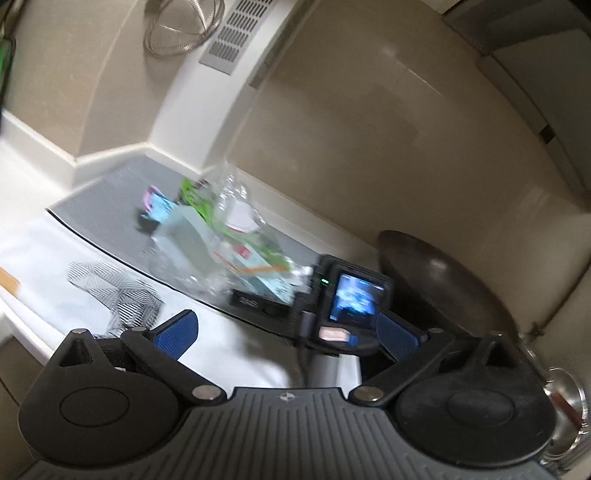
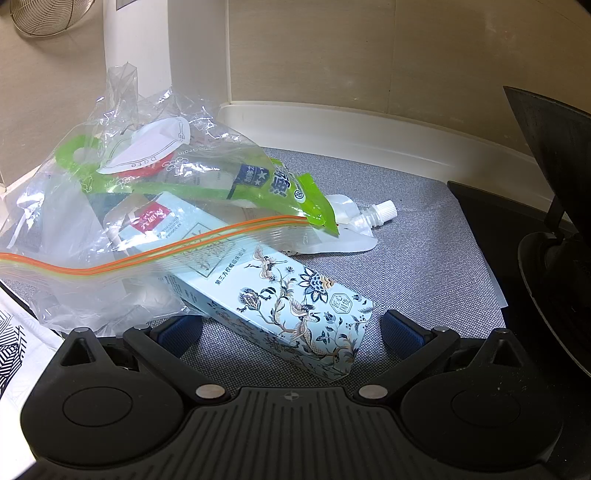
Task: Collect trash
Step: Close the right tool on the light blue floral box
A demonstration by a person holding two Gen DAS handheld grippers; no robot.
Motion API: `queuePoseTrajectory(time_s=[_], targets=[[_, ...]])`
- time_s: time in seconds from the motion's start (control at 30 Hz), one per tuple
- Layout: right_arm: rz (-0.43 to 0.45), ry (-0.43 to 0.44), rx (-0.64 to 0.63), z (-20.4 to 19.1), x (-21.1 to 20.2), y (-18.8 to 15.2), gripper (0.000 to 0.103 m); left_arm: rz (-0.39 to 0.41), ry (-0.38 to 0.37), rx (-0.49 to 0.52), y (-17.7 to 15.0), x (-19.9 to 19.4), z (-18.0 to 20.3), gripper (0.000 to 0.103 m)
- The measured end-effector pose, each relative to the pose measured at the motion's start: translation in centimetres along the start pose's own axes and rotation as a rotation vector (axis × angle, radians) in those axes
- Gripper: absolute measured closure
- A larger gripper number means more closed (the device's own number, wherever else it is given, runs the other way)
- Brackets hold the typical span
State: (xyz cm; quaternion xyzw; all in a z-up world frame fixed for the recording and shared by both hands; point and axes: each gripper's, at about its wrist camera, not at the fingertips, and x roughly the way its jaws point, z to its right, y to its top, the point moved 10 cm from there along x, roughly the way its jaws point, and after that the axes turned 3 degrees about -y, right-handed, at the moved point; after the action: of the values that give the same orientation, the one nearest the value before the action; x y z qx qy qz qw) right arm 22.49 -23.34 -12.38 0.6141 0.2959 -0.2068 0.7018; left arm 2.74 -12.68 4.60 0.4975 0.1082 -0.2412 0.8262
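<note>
A clear zip bag [image 2: 92, 236] with an orange seal strip lies on the grey mat [image 2: 424, 258], stuffed with wrappers. A light blue floral box [image 2: 291, 299] sticks out of its mouth toward me. Over the bag's lip lies a green pouch [image 2: 284, 184], and beside it a white spout pouch [image 2: 362, 221]. My right gripper [image 2: 291, 332] is open, its blue pads on either side of the box's near end without touching it. The left gripper [image 1: 288, 332] is open and holds nothing, back from the blurred trash pile [image 1: 221, 240]. The right gripper's body and screen [image 1: 354, 299] show in the left wrist view.
A black wok [image 2: 554, 155] stands at the right on a dark stove, also seen as a dark wok [image 1: 436, 280]. A wire strainer [image 1: 184, 26] hangs on the wall near a vent grille [image 1: 236, 33]. A white cloth with a black striped pattern [image 1: 114, 291] lies left of the mat. A steel lid [image 1: 565, 398] sits at the far right.
</note>
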Motion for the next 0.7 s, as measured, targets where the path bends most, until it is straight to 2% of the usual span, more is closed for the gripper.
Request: queuePoseTrajectory(time_s=[0.1,0.3,0.37,0.57,0.7], targets=[[0.000,0.000,0.000,0.0,-0.1,0.0,0.000,0.029,0.052,0.081,0.3,-0.3,0.1,0.000],[0.001,-0.002,0.001,0.0,-0.1,0.0,0.000,0.079,0.192,0.108,3.5,0.8,-4.0,0.000],[0.001,-0.002,0.001,0.0,-0.2,0.0,0.000,0.056,0.223,0.113,4.5,2.7,-5.3,0.000],[0.001,-0.002,0.002,-0.1,-0.4,0.0,0.000,0.004,0.226,0.103,8.0,7.9,-7.2,0.000],[0.001,-0.002,0.002,0.0,-0.2,0.0,0.000,-0.030,0.198,0.123,9.9,11.7,-6.6,0.000]])
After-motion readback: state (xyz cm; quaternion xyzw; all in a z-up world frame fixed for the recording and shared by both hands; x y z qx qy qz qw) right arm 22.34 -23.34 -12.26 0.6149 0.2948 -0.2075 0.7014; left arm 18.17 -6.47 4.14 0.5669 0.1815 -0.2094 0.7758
